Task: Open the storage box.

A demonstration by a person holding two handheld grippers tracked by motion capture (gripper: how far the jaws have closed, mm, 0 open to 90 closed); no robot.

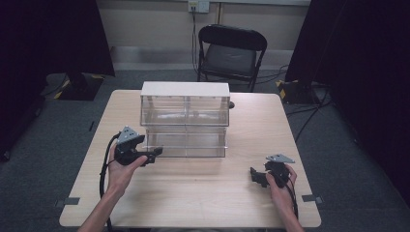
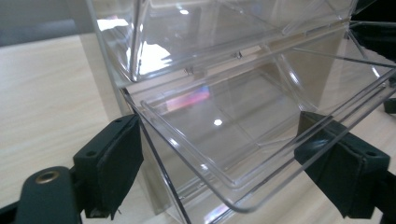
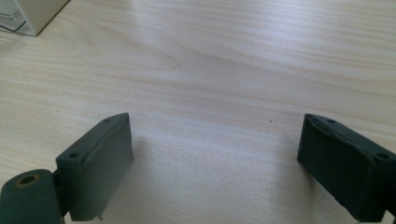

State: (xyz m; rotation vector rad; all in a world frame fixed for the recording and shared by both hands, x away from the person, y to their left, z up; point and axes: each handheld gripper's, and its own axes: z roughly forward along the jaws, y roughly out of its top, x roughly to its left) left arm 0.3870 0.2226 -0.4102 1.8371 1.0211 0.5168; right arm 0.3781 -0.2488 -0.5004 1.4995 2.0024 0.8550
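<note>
Item: clear drawer cabinet (image 1: 185, 118). Lower drawer (image 2: 224, 140) part-open, its front corner between the left gripper (image 2: 217, 154) jaws, which stand apart, unclamped. Right gripper (image 3: 215, 158) spread, idle over bare table (image 3: 210, 70). Advice: grip the front rim squarely; pull straight.

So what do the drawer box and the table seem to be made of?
The drawer box looks like clear, glossy hard plastic: you see through its walls, and they carry bright reflections. Its top looks opaque and white, probably plastic too. The table looks like pale wood or wood-look laminate, matte, with fine grain lines.
</note>
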